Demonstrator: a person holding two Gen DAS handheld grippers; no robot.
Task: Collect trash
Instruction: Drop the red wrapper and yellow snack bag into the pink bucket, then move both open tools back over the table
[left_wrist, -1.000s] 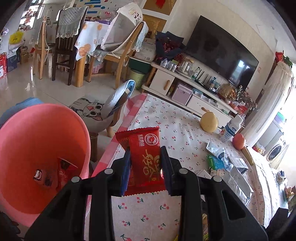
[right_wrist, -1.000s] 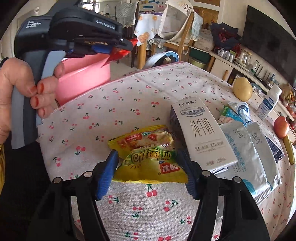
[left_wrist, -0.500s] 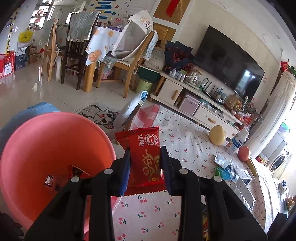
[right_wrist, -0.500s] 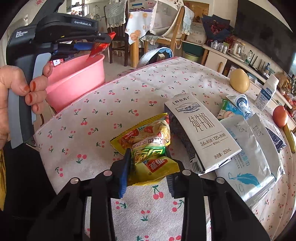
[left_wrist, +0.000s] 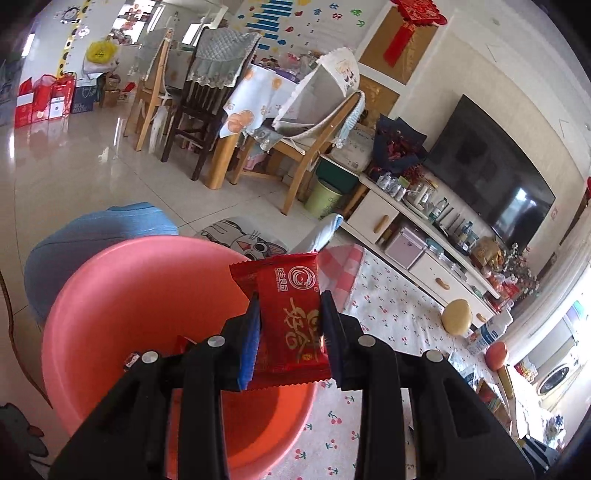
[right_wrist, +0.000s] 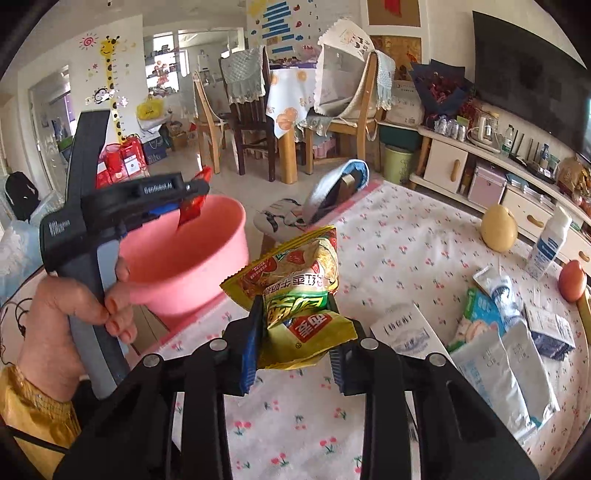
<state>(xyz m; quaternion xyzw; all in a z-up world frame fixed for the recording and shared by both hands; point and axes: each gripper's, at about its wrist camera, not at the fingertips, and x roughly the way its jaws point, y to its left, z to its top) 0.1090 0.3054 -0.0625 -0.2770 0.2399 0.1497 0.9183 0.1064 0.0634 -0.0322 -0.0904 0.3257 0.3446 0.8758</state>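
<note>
The left gripper (left_wrist: 290, 334) is seen clamped on a red snack wrapper (left_wrist: 290, 317), its blue pads pressed against both long edges; the wrapper is held upright above the near rim of the pink basin (left_wrist: 122, 295); in the right wrist view the same gripper (right_wrist: 192, 199) is held by a hand (right_wrist: 70, 317) with painted nails, and the wrapper (right_wrist: 192, 210) is seen hanging over the basin (right_wrist: 192, 254). The right gripper (right_wrist: 293, 332) is closed on a crumpled yellow snack bag (right_wrist: 295, 288), which is lifted clear of the tablecloth; the bag is pinched between the pads and bulges above and below them.

Remaining items are recorded from largest to smallest. The table (right_wrist: 406, 236) is covered by a white cloth with a cherry print; the basin is placed beside its left edge, off the tabletop, with a few small wrappers (left_wrist: 131, 360) noted inside. Silver-white foil pouches (right_wrist: 506, 373) are seen lying on the right part of the cloth; a white milk carton (right_wrist: 406, 330) lies flat just right of the right gripper; a small white bottle (right_wrist: 546, 243) stands near the far right edge; a pale yellow round fruit (right_wrist: 498, 229) is set beside the bottle; a red-orange fruit (right_wrist: 571, 280) lies nearer the edge.
</note>
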